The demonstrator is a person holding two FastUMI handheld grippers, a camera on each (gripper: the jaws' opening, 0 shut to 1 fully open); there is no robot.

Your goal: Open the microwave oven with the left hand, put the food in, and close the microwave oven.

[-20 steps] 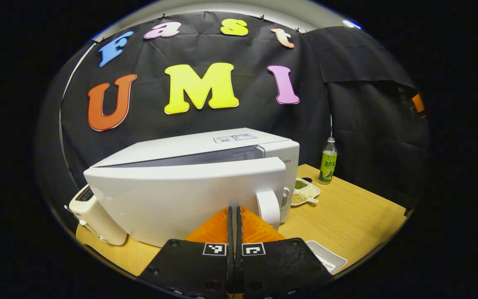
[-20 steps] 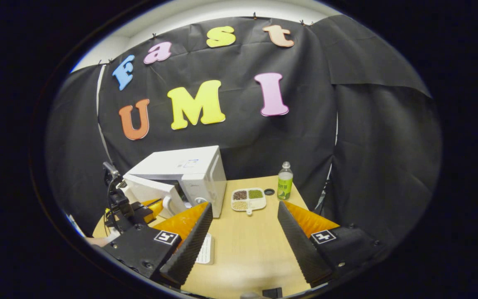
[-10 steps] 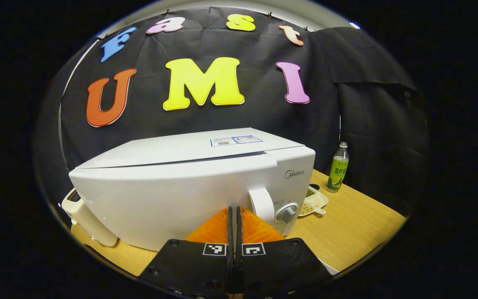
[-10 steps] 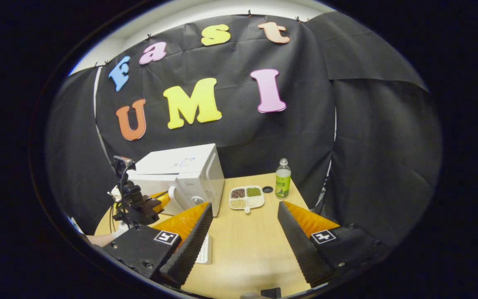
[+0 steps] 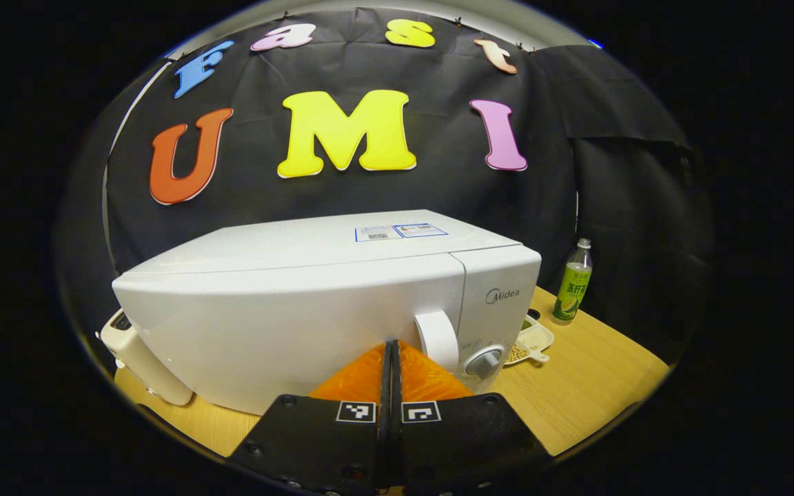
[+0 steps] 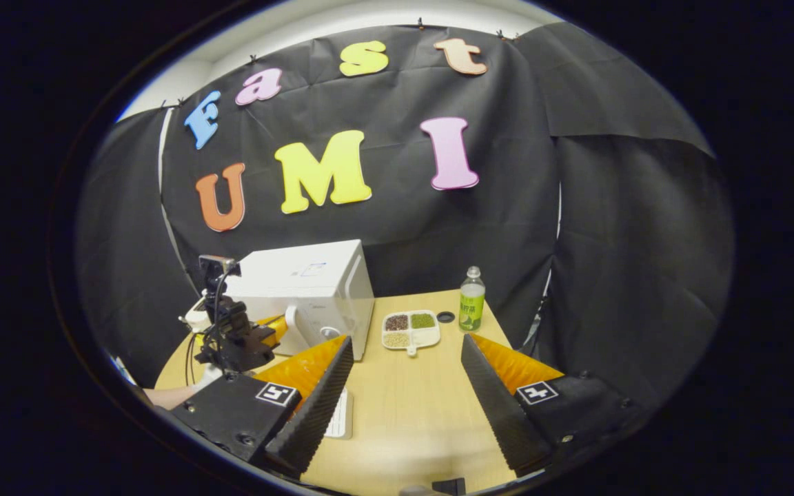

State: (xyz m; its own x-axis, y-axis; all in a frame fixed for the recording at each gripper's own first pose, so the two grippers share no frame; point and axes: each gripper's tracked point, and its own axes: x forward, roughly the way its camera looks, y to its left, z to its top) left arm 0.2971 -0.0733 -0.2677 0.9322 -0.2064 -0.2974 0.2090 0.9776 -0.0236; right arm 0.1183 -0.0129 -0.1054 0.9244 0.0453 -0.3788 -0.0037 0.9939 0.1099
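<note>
On the front control panel of the white box-shaped microwave oven [image 5: 342,303] you can read the brand "Midea", just above its round grey dial [image 5: 485,361]. The two stickers [image 5: 400,231] on its top are too small for you to read. The print on the green label of the clear plastic bottle [image 5: 571,284] near the bench's far right corner is too blurred for you to read.

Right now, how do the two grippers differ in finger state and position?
The left gripper has its fingers pressed together, tips at the microwave oven door beside the handle. The right gripper has its fingers spread wide and holds nothing, hovering over the table away from the oven. Both point toward the booth's back wall.
</note>
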